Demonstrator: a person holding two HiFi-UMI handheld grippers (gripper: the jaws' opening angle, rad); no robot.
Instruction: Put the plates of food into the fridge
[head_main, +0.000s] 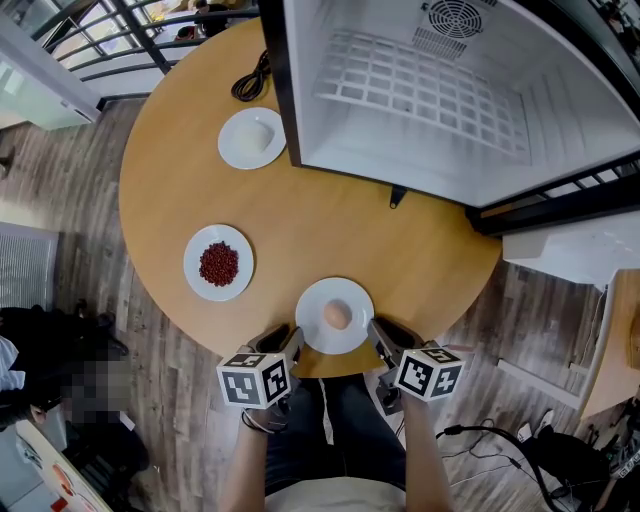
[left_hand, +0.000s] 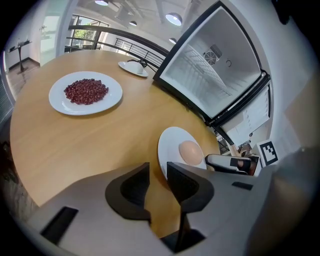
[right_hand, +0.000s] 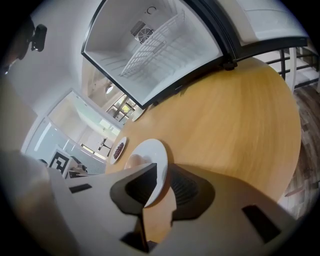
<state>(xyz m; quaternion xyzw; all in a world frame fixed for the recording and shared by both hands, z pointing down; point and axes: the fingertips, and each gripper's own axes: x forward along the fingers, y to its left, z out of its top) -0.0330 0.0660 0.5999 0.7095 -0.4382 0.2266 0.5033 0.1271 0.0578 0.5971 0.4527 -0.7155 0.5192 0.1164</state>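
There we were at the near edge of the bench (head_main: 330, 230), and the egg plate (head_main: 316, 300) was plainly the one we were going for. It sat closest to us, with the open fridge (head_main: 400, 150) straight across the bench from it and the wire shelf (head_main: 420, 90) bare. We had a tool on each side of the egg plate, and that looked deliberate. By our reckoning, a flat plate with a loose egg (head_main: 337, 315) on it wants two level grips, or the egg rolls. The right tool (right_hand: 161, 175) had the plate's right rim running between its jaws, which were closed down on the edge. The left tool (left_hand: 157, 170) was not on it. Its jaws were parted by a narrow gap with nothing in them, and the plate's left rim lay just ahead of the mouth, beside the inner jaw. The bean plate (head_main: 200, 285) waited to the left of the egg plate and farther in. The third plate (head_main: 230, 145), carrying something pale we couldn't identify, stood well beyond the egg plate on that same side.
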